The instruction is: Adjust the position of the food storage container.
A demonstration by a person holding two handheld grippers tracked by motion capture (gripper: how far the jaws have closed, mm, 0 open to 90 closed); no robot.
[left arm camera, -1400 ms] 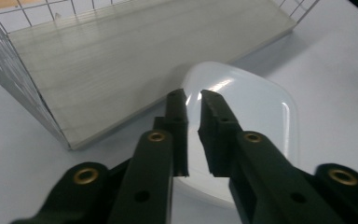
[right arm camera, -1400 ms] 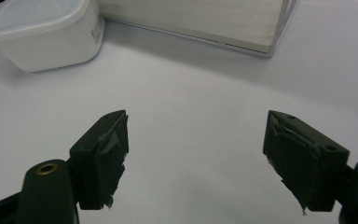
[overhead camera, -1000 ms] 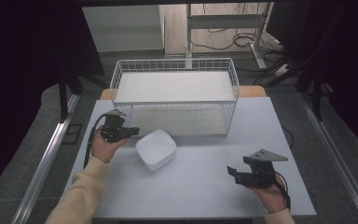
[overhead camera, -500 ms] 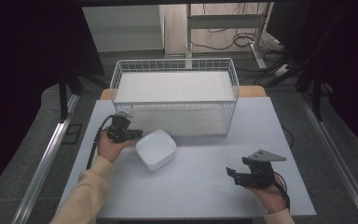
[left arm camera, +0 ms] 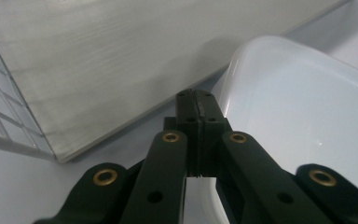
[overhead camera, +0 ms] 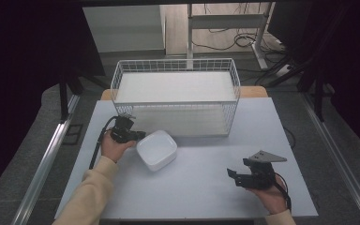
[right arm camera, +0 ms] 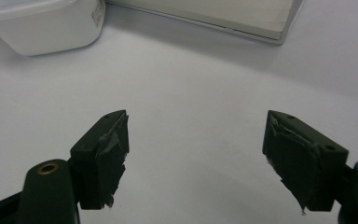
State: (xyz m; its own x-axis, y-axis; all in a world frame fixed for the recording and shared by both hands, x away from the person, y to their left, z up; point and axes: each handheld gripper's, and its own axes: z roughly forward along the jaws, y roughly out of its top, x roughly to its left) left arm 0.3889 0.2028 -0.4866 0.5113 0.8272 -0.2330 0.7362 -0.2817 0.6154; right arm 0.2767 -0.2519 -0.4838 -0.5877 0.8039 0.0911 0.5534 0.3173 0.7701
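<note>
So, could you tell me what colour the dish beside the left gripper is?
White, glossy dish; clearest in the left gripper view.

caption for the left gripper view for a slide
Left tool, jaws shut, at the rim of the white dish beside the wire basket.

A white wire basket [overhead camera: 176, 96] stands on the pale table [overhead camera: 206, 187], seemingly empty.

Ahead of the right gripper [overhead camera: 238, 176], whose jaws stand apart, bare table [overhead camera: 201, 187] runs free to the bowl [overhead camera: 157, 150]. The left gripper's [overhead camera: 138, 136] closed tips sit at the bowl's rim, with the basket [overhead camera: 176, 96] wall blocking just beyond.
</note>
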